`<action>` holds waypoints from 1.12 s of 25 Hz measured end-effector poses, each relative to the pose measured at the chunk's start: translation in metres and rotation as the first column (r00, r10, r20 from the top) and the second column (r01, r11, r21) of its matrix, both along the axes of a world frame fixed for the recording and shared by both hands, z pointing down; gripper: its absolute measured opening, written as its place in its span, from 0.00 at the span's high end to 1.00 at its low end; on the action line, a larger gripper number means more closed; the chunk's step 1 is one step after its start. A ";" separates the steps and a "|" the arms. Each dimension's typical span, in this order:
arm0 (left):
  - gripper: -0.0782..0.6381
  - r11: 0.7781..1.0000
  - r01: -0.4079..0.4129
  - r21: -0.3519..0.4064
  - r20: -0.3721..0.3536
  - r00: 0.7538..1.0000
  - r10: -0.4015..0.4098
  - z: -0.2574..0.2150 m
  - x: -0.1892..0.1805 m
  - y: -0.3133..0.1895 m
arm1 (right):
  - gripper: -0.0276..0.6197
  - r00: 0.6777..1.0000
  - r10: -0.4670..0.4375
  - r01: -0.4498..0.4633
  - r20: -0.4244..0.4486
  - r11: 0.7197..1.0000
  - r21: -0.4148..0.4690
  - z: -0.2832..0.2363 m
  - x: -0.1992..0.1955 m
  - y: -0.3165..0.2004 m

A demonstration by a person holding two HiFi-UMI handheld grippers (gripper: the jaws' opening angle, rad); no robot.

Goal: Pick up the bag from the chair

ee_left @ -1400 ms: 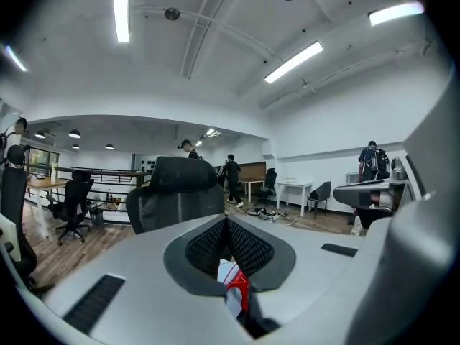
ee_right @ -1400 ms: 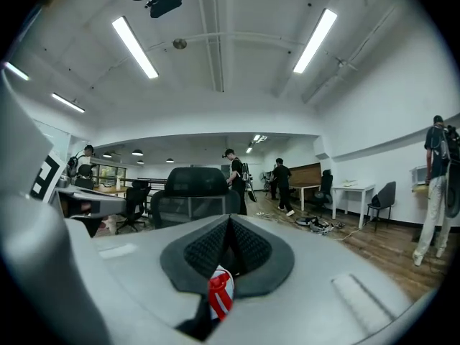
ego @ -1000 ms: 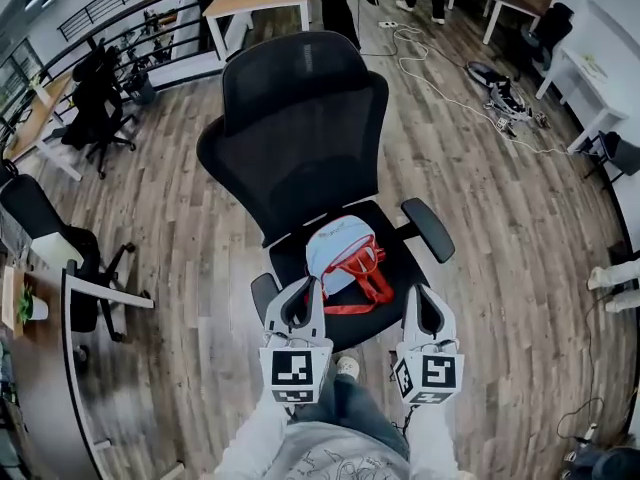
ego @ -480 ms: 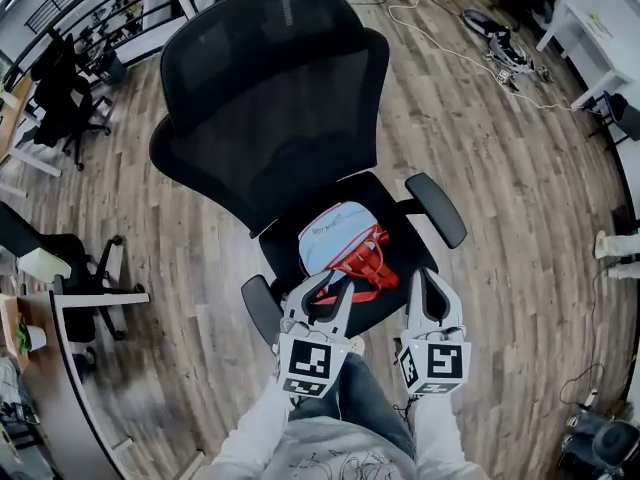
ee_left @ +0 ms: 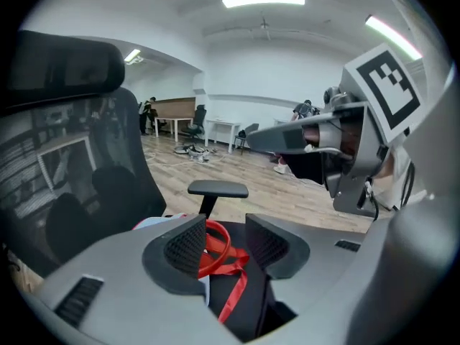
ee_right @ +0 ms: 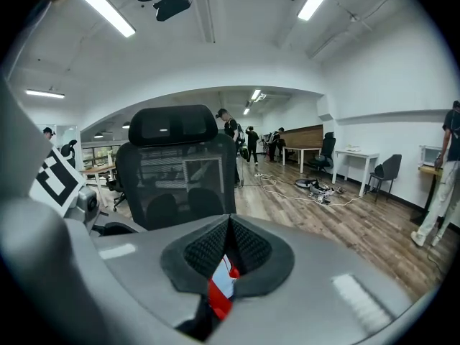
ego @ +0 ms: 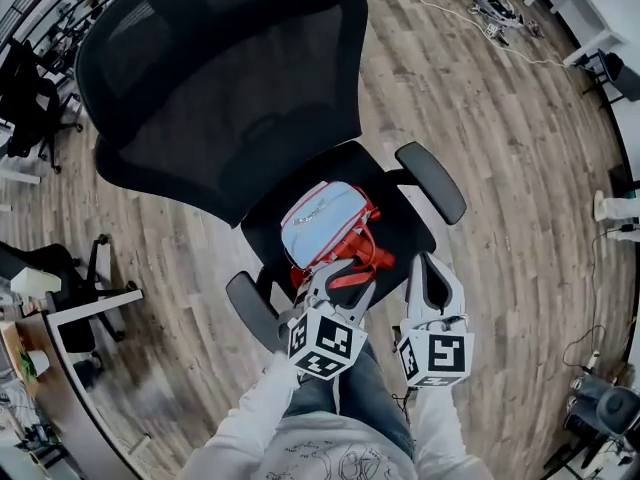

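A light-blue bag (ego: 322, 220) with red handles (ego: 352, 256) lies on the seat of a black office chair (ego: 405, 236). My left gripper (ego: 342, 278) hangs at the bag's near end. Its jaws have just been opening and now stand wide apart. In the left gripper view a red handle loop (ee_left: 220, 244) runs between the left gripper (ee_left: 227, 244) pads without being pressed. My right gripper (ego: 432, 262) hovers over the seat's front right corner, to the right of the bag. The right gripper (ee_right: 228, 230) is shut with nothing in it, and a sliver of the bag (ee_right: 223, 282) shows below its tips.
The chair's mesh backrest (ego: 220, 78) rises behind the bag, with armrests at the right (ego: 432, 180) and the left (ego: 250, 308). Other black chairs (ego: 35, 78) and a desk (ego: 40, 368) stand at the left. Cables (ego: 480, 13) lie on the wooden floor at the top right.
Both grippers have sunk toward the seat and the chair looms larger. The left gripper has tilted down, rolled and opened from shut, with its tips now around the bag's red handle.
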State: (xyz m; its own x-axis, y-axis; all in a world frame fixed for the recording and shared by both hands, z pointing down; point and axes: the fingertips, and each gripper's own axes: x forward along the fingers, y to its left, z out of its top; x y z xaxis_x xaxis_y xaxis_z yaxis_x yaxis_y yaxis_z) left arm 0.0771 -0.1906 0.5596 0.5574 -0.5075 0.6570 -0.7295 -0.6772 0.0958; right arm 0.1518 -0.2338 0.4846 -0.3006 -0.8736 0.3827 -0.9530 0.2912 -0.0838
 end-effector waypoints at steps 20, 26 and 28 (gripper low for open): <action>0.77 0.939 -0.117 -0.322 0.195 0.963 0.187 0.097 0.013 0.004 | 0.94 0.996 0.094 -0.093 0.001 0.991 -0.094 0.047 0.018 0.010; 0.76 0.924 -0.151 -0.350 0.352 0.893 0.280 0.112 0.011 0.005 | 0.94 0.995 0.100 -0.099 0.002 0.989 -0.111 0.056 0.023 0.010; 0.76 0.917 -0.155 -0.367 0.388 0.871 0.302 0.118 0.012 0.007 | 0.94 0.994 0.112 -0.110 0.009 0.987 -0.120 0.059 0.026 0.010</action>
State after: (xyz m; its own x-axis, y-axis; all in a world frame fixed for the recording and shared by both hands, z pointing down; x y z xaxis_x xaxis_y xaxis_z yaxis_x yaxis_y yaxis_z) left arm 0.0889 -0.1832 0.6773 0.2579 -0.1270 0.9578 -0.5751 -0.8167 0.0466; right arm 0.1780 -0.2237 0.5433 -0.2110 -0.8501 0.4825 -0.9772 0.1706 -0.1267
